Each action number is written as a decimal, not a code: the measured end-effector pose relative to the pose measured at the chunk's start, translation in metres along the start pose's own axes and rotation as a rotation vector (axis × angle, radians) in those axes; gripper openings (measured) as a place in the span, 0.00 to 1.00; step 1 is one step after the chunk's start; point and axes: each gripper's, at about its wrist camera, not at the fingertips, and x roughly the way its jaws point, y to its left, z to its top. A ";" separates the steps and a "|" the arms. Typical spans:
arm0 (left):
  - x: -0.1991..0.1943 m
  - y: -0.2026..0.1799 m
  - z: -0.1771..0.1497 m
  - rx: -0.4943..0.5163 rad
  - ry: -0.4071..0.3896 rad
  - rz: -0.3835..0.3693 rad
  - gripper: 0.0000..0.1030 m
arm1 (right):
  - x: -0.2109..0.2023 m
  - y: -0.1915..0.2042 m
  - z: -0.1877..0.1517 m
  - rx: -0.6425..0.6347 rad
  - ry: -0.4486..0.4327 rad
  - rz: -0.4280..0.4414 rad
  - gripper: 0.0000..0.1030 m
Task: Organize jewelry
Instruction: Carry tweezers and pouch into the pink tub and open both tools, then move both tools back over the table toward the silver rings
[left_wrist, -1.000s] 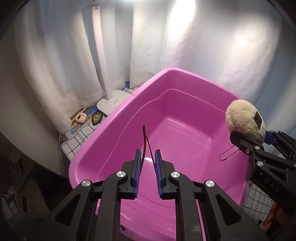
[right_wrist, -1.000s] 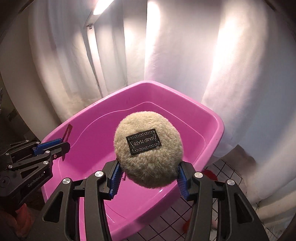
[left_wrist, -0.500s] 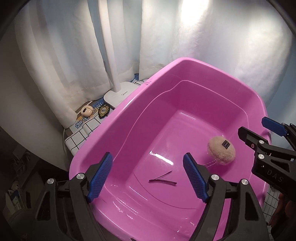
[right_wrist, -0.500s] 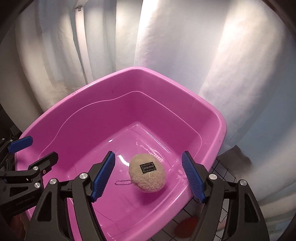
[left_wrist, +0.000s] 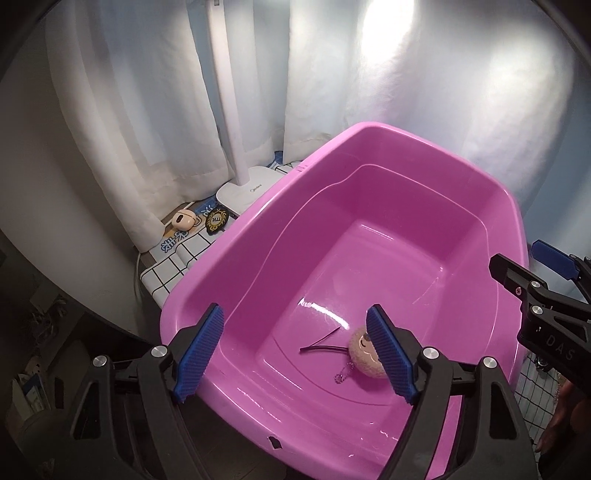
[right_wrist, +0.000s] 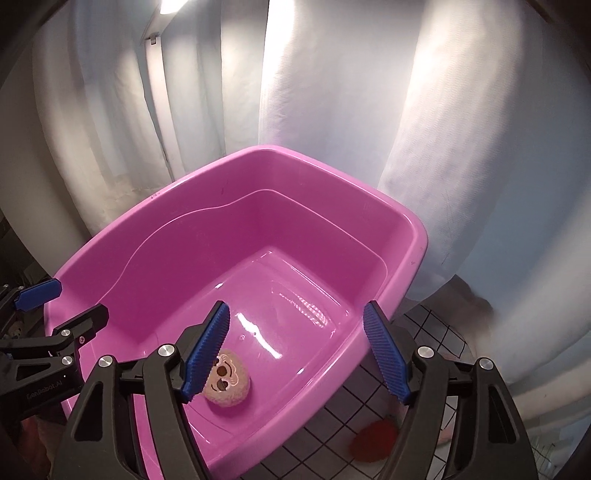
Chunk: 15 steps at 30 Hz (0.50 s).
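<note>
A pink plastic tub (left_wrist: 258, 221) fills both views (right_wrist: 413, 236). A round beige plush keychain (left_wrist: 364, 356) lies on its floor, face up with a cartoon face in the right wrist view (right_wrist: 231, 384), its ball chain (left_wrist: 343, 374) trailing beside it. A thin dark hair clip (left_wrist: 319, 343) lies just left of the plush. My left gripper (left_wrist: 295, 354) is open and empty above the tub's near rim. My right gripper (right_wrist: 295, 354) is open and empty above the tub; it also shows in the left wrist view (left_wrist: 543, 280).
A white lamp base and pole (left_wrist: 247, 184) stand behind the tub on a checked cloth (left_wrist: 173, 258), beside a small beige case (left_wrist: 183, 219) and a black badge (left_wrist: 217, 220). White curtains hang behind. A red object (right_wrist: 373, 439) lies on the cloth right of the tub.
Both grippers opened: the left let the dark clip fall, the right dropped the plush. Both now lie in the tub; the plush rolled face up beside the clip. Both grippers rose.
</note>
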 end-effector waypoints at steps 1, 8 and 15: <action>-0.003 -0.002 -0.001 0.001 -0.005 -0.003 0.76 | -0.004 -0.002 -0.003 0.009 -0.005 -0.001 0.69; -0.035 -0.031 -0.011 0.045 -0.060 -0.062 0.81 | -0.049 -0.030 -0.039 0.100 -0.056 -0.040 0.69; -0.069 -0.087 -0.039 0.156 -0.114 -0.210 0.89 | -0.098 -0.086 -0.125 0.288 -0.071 -0.134 0.69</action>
